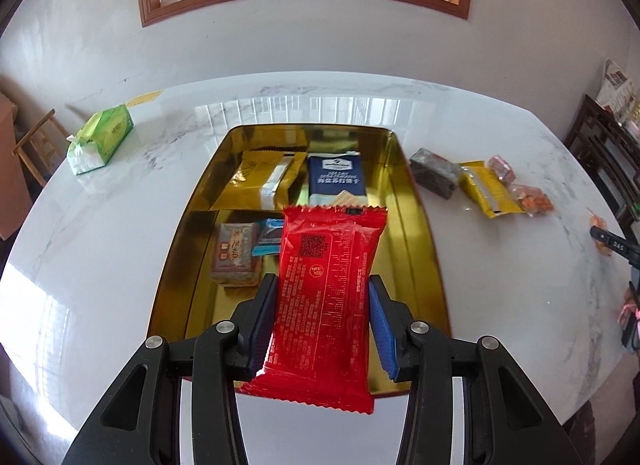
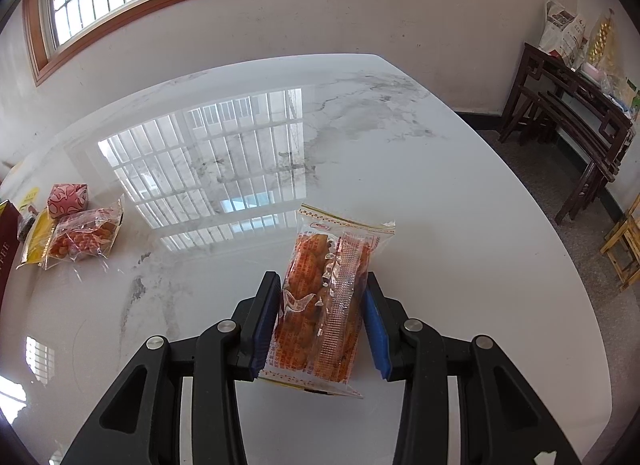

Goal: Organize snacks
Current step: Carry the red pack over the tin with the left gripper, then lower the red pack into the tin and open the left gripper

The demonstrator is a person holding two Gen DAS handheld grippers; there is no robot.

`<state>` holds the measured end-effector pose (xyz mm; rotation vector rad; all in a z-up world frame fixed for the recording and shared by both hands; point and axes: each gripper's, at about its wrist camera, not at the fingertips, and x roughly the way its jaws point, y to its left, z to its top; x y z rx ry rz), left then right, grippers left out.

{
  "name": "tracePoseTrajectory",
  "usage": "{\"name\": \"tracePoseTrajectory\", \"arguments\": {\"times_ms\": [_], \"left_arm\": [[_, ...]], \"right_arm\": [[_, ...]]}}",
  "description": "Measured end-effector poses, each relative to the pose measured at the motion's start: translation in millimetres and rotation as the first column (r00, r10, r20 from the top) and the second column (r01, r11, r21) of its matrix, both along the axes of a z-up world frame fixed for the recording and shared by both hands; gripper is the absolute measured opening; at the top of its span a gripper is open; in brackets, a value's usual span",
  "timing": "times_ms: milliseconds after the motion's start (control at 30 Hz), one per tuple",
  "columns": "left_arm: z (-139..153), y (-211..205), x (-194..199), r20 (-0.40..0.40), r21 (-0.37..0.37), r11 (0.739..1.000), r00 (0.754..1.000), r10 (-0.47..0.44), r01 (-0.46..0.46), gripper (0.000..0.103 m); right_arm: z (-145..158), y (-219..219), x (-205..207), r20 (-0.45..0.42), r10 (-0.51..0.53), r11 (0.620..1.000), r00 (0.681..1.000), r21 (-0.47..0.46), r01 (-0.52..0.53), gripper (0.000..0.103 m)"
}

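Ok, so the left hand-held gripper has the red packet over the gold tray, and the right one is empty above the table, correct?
Not quite. The right hand-held gripper is not empty: the right wrist view shows it shut on a clear packet of orange snacks above the table. The rest stands: the left hand-held gripper holds the red packet over the gold tray.

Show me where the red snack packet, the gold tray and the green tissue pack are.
red snack packet (image 1: 326, 285), left wrist view, printed middle.
gold tray (image 1: 412, 233), left wrist view, right inner wall.
green tissue pack (image 1: 110, 133), left wrist view, green side.
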<state>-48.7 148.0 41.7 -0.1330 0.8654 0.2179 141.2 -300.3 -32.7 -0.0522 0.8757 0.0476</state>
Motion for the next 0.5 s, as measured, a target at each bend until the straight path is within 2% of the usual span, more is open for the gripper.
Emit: {"name": "tracePoseTrajectory", "arguments": {"times_ms": [500], "left_arm": [[3.5, 8.1, -0.5, 0.039, 0.039, 0.999, 0.999, 0.007, -0.009, 0.045]], "right_arm": [[0.3, 0.5, -0.1, 0.000, 0.000, 1.000, 1.000, -0.002, 0.000, 0.038]]}}
